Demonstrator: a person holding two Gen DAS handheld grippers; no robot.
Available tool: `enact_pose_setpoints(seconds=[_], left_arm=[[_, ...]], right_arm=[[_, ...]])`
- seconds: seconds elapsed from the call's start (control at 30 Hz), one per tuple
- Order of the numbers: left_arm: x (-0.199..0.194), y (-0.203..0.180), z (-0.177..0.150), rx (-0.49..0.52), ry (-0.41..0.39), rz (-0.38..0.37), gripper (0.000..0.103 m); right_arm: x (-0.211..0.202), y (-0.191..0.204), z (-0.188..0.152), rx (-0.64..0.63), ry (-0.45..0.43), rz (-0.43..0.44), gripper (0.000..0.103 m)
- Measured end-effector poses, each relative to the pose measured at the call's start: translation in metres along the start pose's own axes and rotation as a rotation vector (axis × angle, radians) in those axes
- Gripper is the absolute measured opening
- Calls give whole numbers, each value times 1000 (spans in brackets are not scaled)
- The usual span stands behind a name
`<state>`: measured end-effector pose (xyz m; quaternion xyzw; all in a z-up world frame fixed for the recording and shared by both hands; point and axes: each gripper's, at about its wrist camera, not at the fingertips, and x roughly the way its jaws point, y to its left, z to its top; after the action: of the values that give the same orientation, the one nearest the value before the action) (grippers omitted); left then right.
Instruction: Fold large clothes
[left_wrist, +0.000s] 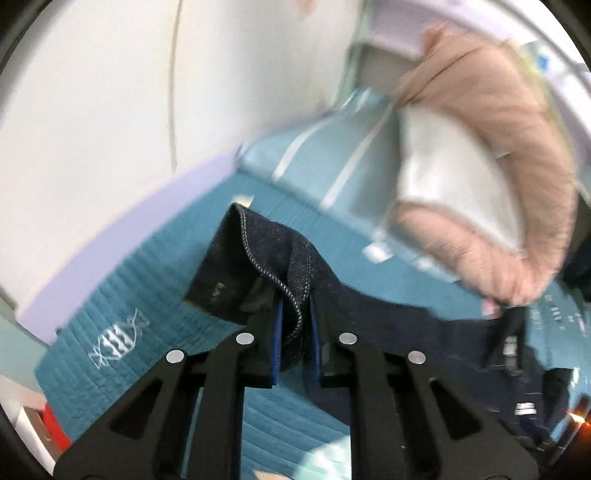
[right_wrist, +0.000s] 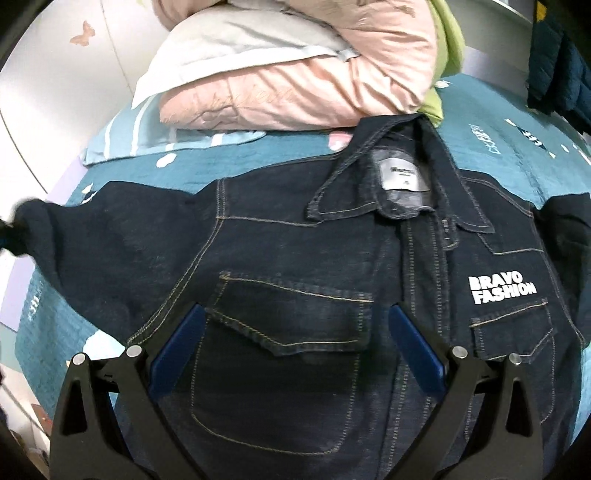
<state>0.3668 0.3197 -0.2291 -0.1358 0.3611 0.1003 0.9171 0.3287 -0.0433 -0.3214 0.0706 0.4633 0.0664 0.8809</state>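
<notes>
A dark denim jacket (right_wrist: 295, 266) lies front up on a teal bed cover (right_wrist: 258, 166), collar toward the pillows, with a white "BRAVO FASHION" print on one chest side. My right gripper (right_wrist: 297, 325) is open and hovers over the chest pocket, its blue pads wide apart. My left gripper (left_wrist: 295, 328) is shut on the jacket's sleeve cuff (left_wrist: 258, 258) and holds it lifted above the bed; the sleeve stretches off to the right. In the right wrist view the sleeve end (right_wrist: 29, 218) is pulled out at the far left.
A pink quilt (right_wrist: 314, 74) and a white pillow (right_wrist: 221, 40) are piled at the head of the bed, with a light blue pillow (right_wrist: 147, 136) below. A white wall (left_wrist: 92, 110) runs along the bed's side. Dark clothes (right_wrist: 557, 74) hang at the right.
</notes>
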Motion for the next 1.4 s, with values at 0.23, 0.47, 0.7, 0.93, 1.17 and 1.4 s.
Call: enact_pose_setpoints(seconds=[0.23, 0.47, 0.7, 0.93, 1.17, 1.4], left_arm=[[-92, -140, 9, 200, -131, -201, 12], [-70, -298, -54, 410, 1, -341, 12], [3, -393, -157, 590, 233, -309, 13], [49, -425, -207, 682, 320, -249, 15], [68, -447, -234, 762, 388, -248, 35], [62, -466, -250, 818, 397, -415, 79]], right_arm=[[-50, -78, 8, 71, -77, -62, 96], [-110, -199, -4, 188, -141, -189, 96], [-144, -304, -31, 315, -186, -298, 96], [-151, -391, -59, 477, -195, -361, 96], [-134, -471, -77, 693, -179, -305, 96], [-116, -509, -72, 784, -211, -204, 96]])
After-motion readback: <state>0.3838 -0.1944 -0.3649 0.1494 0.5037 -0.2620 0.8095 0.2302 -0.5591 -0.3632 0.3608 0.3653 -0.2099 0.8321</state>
